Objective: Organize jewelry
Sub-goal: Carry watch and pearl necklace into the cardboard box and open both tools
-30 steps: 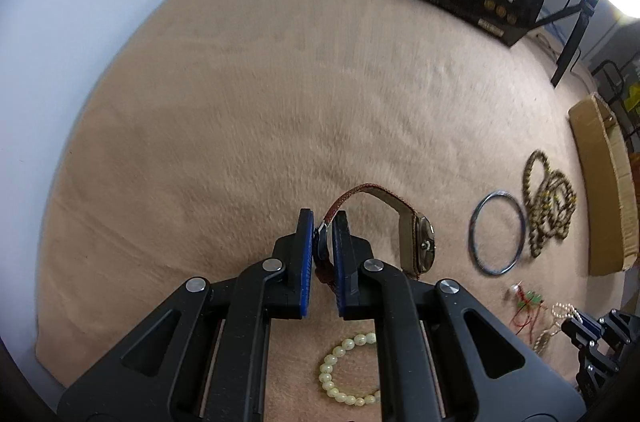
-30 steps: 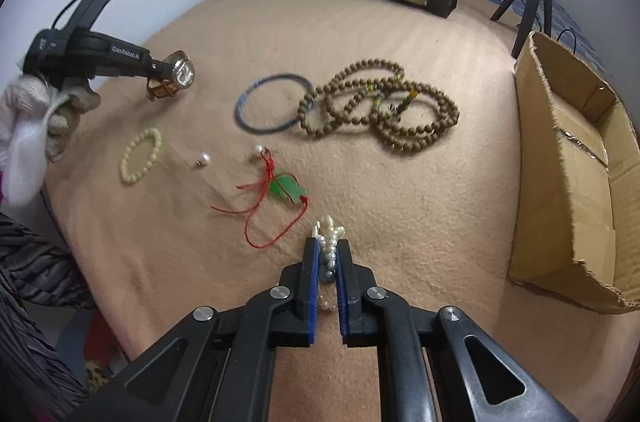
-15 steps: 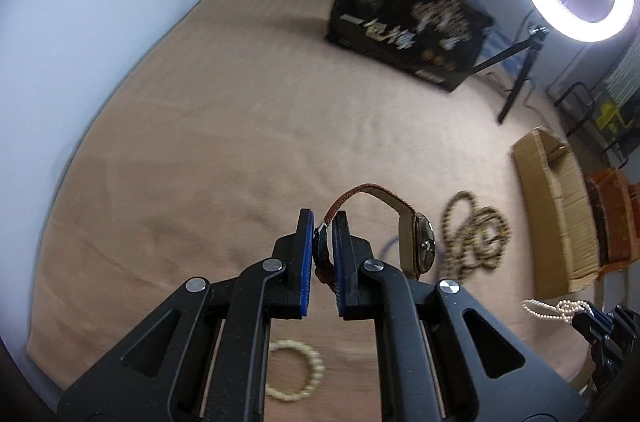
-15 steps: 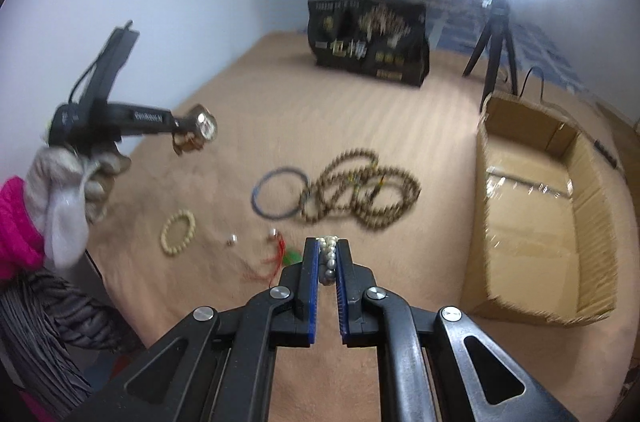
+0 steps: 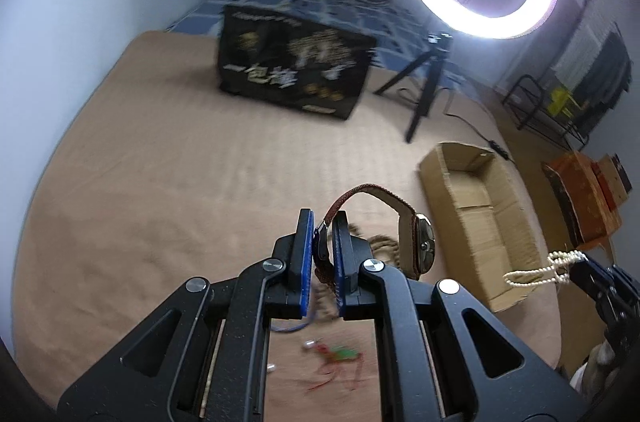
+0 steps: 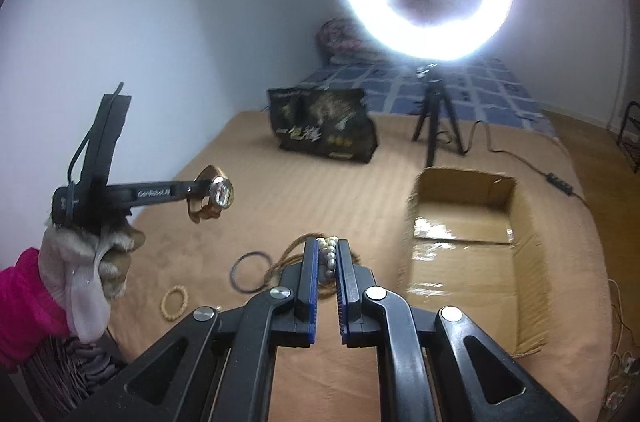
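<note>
The left gripper (image 5: 321,222) is pinching a watch (image 5: 420,242) strap, the right gripper (image 6: 328,254) is pinching pearls (image 6: 329,256), both hanging above bare blanket (image 5: 180,182) beside the open cardboard box (image 6: 532,262) rim

Both claws lifted, seemingly nearing the box (image 6: 460,246).

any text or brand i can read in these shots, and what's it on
"GenRobot.AI": white lettering along the side of the left gripper, seen from the right wrist camera.
"包": one large white character on the black gift box; the big character beside it and the small print on the box are too blurred to read.
Nothing else is legible.
</note>
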### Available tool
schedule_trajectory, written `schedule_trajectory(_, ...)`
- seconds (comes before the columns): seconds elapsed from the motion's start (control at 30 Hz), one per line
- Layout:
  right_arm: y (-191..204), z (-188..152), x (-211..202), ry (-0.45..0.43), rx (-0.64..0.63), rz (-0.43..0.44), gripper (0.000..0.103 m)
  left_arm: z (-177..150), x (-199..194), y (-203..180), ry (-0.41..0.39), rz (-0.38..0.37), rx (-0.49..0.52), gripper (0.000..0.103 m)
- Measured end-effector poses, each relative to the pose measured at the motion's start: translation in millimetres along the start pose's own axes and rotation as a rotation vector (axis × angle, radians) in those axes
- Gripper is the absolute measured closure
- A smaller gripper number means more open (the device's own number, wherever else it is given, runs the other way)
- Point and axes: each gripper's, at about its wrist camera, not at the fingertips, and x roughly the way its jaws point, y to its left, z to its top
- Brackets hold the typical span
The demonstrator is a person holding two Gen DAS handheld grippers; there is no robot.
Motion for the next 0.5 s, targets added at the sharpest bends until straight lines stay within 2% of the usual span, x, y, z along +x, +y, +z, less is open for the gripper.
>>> schedule_trajectory(0.23, -39, 3, -5, -0.002, 0.054, -0.075, 0.098, 8, 22, -52, 0.018, -0.057, 0.076, 0.096)
schedule_trajectory(0.5, -81, -8, 8, 0.064, 0.122, -0.154, 0.098, 7, 63, -107, 0.057, -0.095, 0.143, 0.096)
